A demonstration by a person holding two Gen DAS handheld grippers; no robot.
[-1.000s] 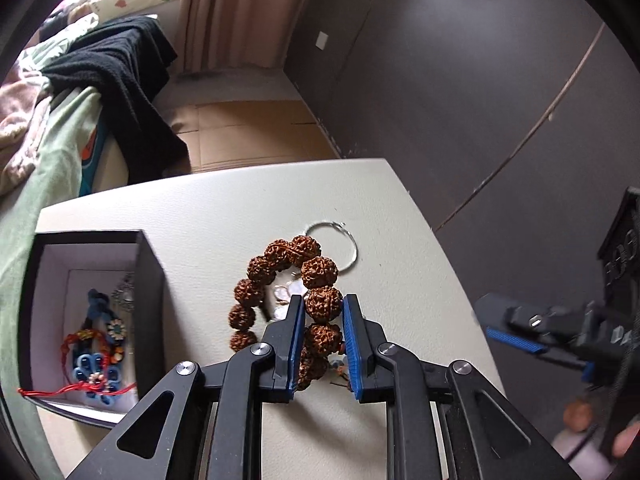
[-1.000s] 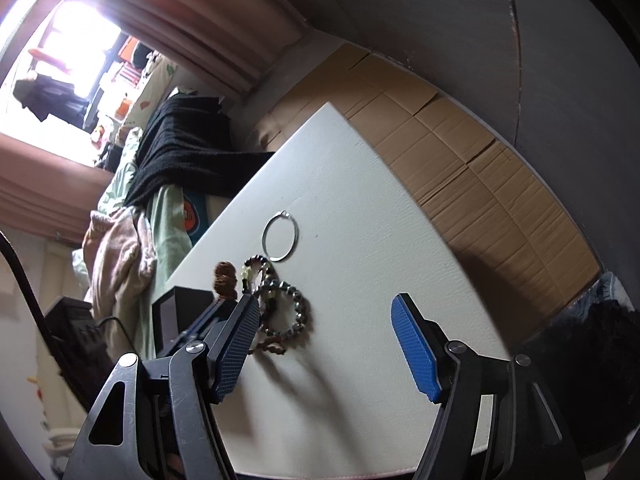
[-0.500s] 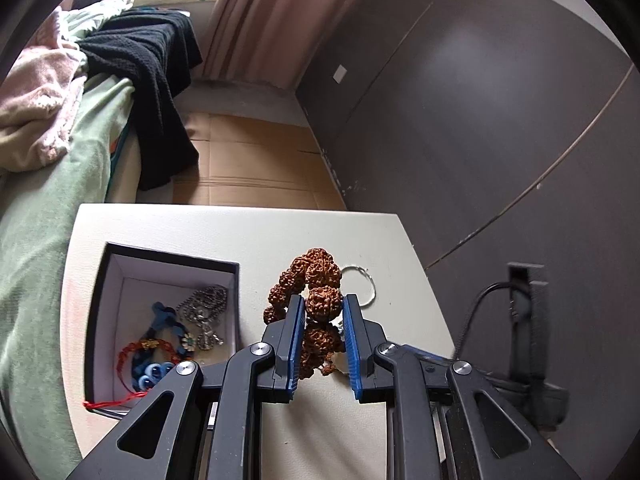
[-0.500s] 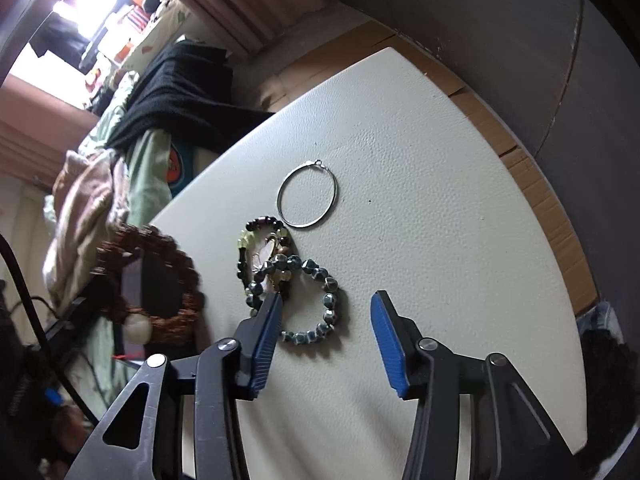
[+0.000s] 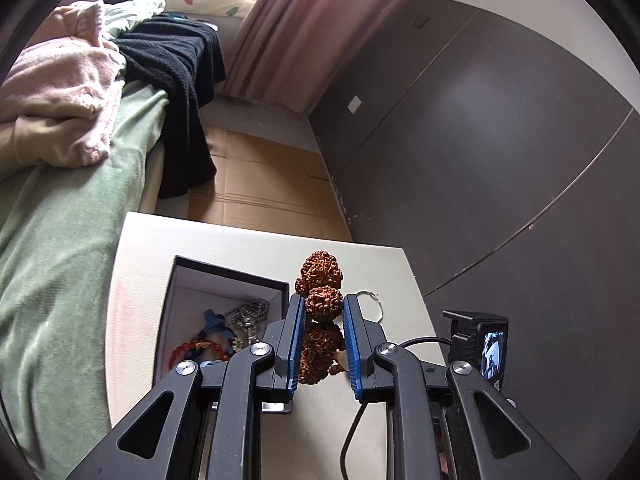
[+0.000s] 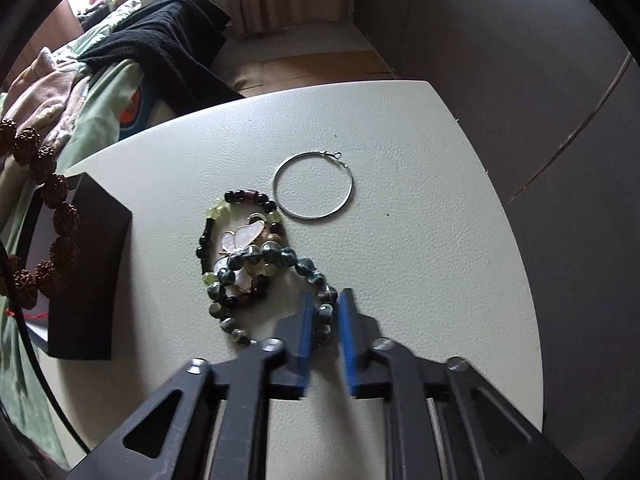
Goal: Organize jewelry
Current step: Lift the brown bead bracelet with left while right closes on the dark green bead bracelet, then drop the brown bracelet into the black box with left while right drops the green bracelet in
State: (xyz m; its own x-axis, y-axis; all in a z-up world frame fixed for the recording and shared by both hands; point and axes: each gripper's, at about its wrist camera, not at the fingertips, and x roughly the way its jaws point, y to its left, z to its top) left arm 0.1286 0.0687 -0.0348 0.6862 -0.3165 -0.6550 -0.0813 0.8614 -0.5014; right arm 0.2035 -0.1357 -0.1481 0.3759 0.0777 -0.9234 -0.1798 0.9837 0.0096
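My left gripper (image 5: 323, 305) is shut on a brown seed-bead bracelet (image 5: 322, 276) and holds it in the air above the table, beside the open black jewelry box (image 5: 224, 276). The hanging bracelet also shows at the left of the right wrist view (image 6: 56, 216), over the box (image 6: 92, 264). My right gripper (image 6: 326, 300) is closed down around the dark green bead bracelet (image 6: 280, 258), with beads between its blue pads; the bracelet still lies on the table. A multicolour bead bracelet (image 6: 224, 216), a butterfly pendant (image 6: 244, 236) and a silver hoop (image 6: 314, 186) lie close by.
The box holds several pieces (image 5: 224, 332), among them a red string bracelet and a blue flower piece. A bed with green, pink and black blankets (image 5: 72, 152) runs along the table's left. A dark wall (image 5: 500, 160) stands to the right. A small camera with a cable (image 5: 480, 344) sits at right.
My left gripper lifted the brown bracelet off the table and carried it up and left toward the box. My right gripper came down over the dark green bracelet and closed from wide open.
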